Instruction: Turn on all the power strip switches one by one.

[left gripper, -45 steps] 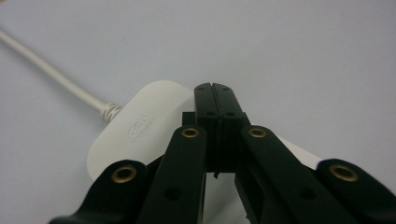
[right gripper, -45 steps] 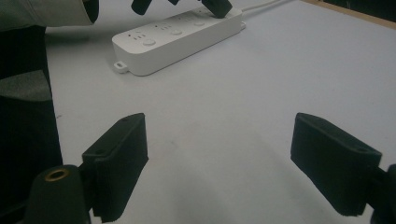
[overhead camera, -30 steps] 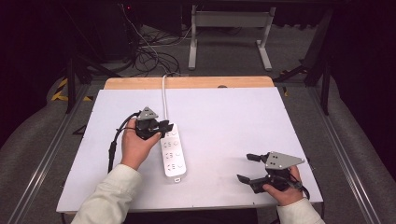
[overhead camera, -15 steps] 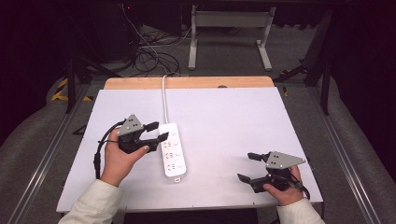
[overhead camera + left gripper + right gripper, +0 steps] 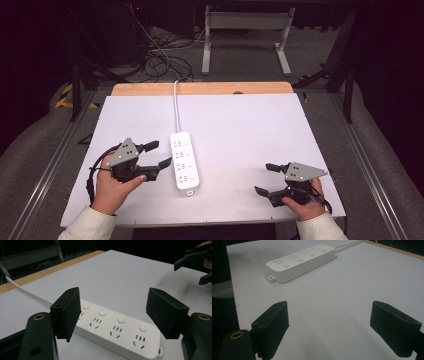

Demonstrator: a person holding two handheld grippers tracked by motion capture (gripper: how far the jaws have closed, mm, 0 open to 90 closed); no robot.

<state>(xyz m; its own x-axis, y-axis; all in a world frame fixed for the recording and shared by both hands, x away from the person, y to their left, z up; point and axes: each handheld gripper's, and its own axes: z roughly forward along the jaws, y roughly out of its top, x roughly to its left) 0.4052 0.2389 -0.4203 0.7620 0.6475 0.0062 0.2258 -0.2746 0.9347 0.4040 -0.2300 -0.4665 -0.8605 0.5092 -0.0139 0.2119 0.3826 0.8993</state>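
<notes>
Left gripper (image 5: 157, 155) has drawn back left off the smooth white plastic four-socket power strip (image 5: 184, 160).
High view: both grippers' jaws spread, right gripper (image 5: 265, 178) well apart. Left gripper view: strip (image 5: 117, 330) lies between and beyond the jaws. Right gripper view: strip (image 5: 302, 261) far ahead, bare matte white tabletop (image 5: 352, 290) between.

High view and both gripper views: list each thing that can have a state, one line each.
White four-outlet power strip: flat on the white table, every outlet empty, cord running to the far edge.
Left gripper: open, empty, beside the strip.
Right gripper: open, empty, apart from the strip.
</notes>
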